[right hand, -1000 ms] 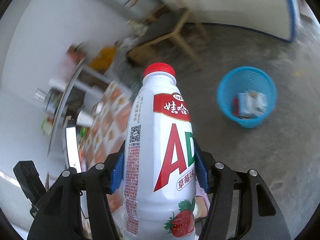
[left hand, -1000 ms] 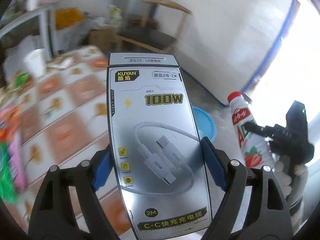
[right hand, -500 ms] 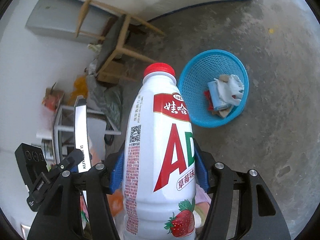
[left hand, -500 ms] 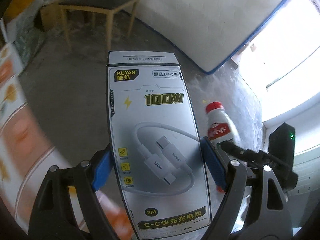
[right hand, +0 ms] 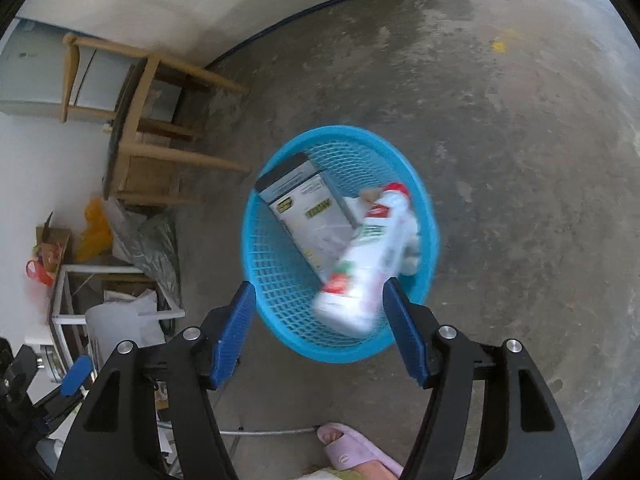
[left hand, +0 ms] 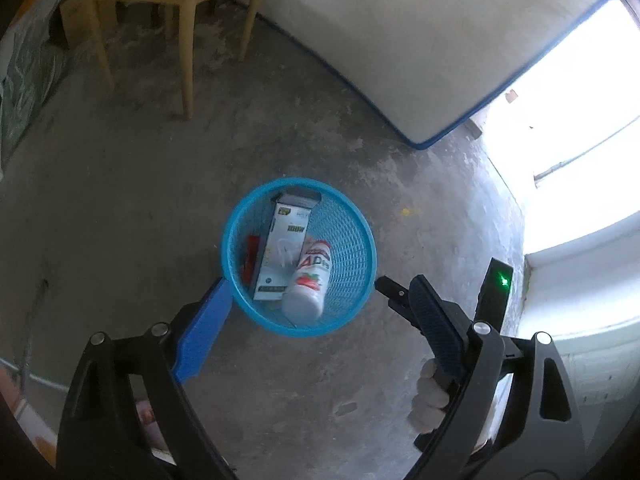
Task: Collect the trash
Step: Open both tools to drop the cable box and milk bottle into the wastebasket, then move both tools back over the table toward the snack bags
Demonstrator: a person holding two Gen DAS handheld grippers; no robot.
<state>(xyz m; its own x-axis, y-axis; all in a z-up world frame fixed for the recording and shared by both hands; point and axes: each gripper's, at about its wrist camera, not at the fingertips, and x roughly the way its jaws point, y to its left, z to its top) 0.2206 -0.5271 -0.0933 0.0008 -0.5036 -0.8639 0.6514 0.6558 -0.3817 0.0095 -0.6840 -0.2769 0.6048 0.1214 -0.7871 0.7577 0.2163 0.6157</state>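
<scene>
L wrist view, going L to R: wooden chair (left hand: 176, 12) top-left on the concrete floor (left hand: 120, 184), then the blue mesh basket (left hand: 362, 240) mid-frame, white mattress w/ blue piping (left hand: 420, 40) leaning behind, bright window far R. Left gripper (left hand: 320, 324) has jaws apart and opening, nothing between the pads; basket sits straight ahead and below, framed by the two blue pads. Inside it: cable box (left hand: 280, 256) standing on end, long axis running away from the gripper and leaning on the far wall, and the strawberry milk bottle (left hand: 310, 280) just R of it, base toward the camera, cap end deeper in. Both touch side by side. A red scrap (left hand: 251, 256) sits L of the box. The other tool and a gloved hand (left hand: 430, 396) show at lower R. R wrist view, L to R: clutter and a white rack (right hand: 116, 292) at L, chair, then the basket (right hand: 272, 272), bare floor at R, a pink slipper (right hand: 356, 448) at the bottom edge. Right gripper (right hand: 320, 324) also apart and opening; bottle (right hand: 368, 264) is motion-blurred, base near the R pad but clear of both pads, looks like it's dropping in, long axis slanting up-R toward the far rim. Judgement: both items are in the bin, both hands equally near and empty; next pick lies away from the basket, so each tool needs to swing back toward the clutter side.
</scene>
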